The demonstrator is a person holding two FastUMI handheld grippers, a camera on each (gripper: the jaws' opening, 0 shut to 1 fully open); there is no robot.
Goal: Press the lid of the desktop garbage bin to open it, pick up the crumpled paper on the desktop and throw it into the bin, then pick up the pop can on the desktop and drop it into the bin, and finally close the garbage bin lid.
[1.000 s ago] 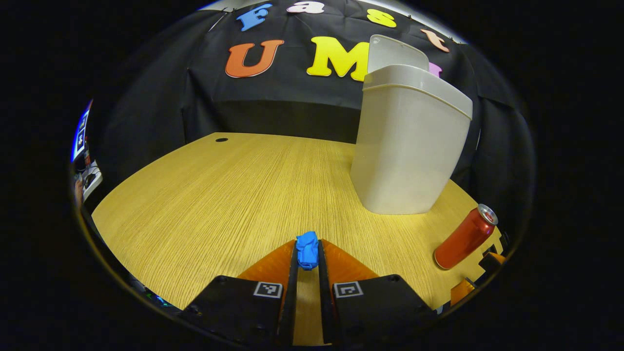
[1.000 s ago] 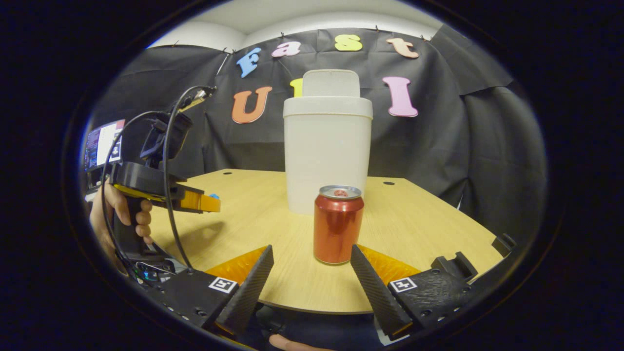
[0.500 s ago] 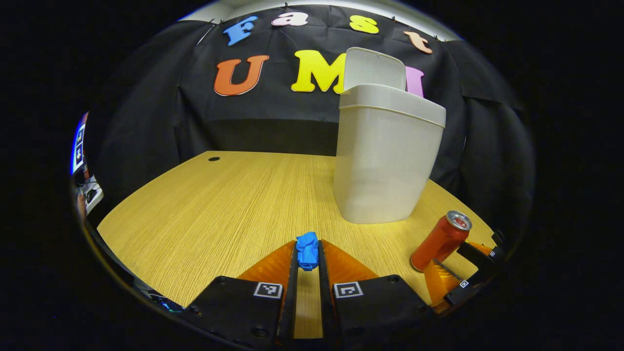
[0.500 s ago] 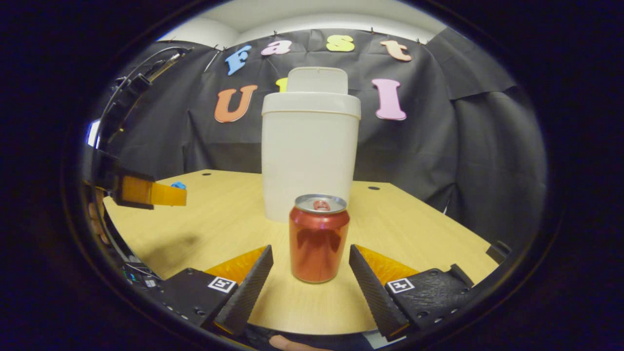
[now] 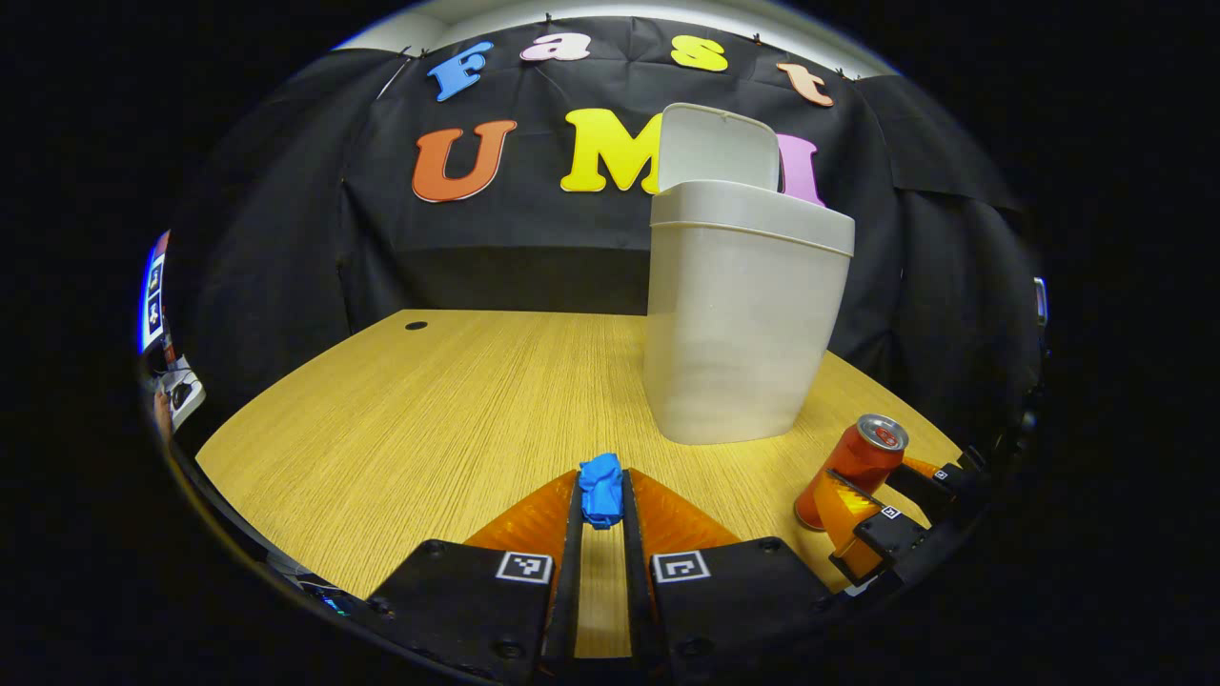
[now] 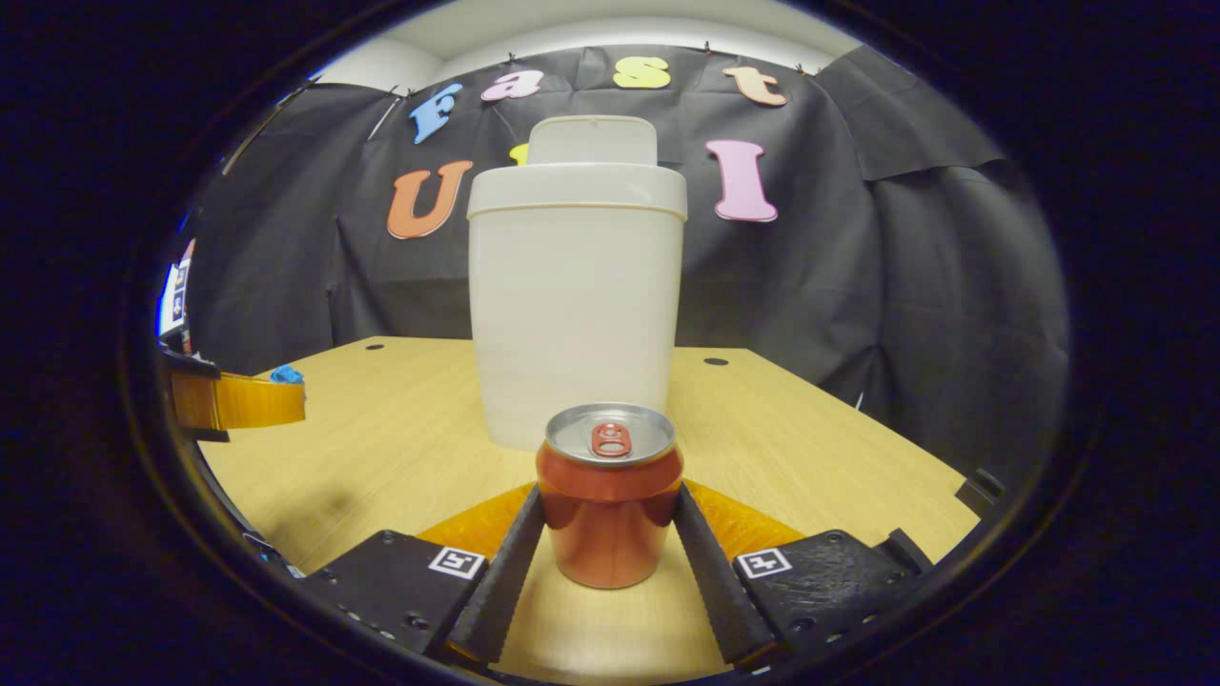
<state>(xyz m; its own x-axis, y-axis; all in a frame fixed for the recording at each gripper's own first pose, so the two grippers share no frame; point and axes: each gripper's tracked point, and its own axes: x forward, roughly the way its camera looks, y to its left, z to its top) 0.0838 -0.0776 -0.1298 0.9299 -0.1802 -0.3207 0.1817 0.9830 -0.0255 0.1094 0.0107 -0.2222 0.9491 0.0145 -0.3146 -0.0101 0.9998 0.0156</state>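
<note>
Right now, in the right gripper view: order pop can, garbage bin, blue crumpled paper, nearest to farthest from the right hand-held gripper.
1. Pop can: upright between the fingers of the right hand-held gripper, both fingers against its sides.
2. Garbage bin: straight ahead behind the can, lid up.
3. Crumpled paper: far left, in the left hand-held gripper, above the desk.

Black cloth (image 5: 286, 248) hung as the booth's wall on all sides, creased, pinned along the top. Above it showed a pale ceiling (image 6: 591, 29). A wooden table (image 5: 429, 400) with light grain filled the foreground; small dark holes (image 6: 715, 361) sat near its far edge. A lit screen (image 5: 152, 295) stood at far left.
</note>
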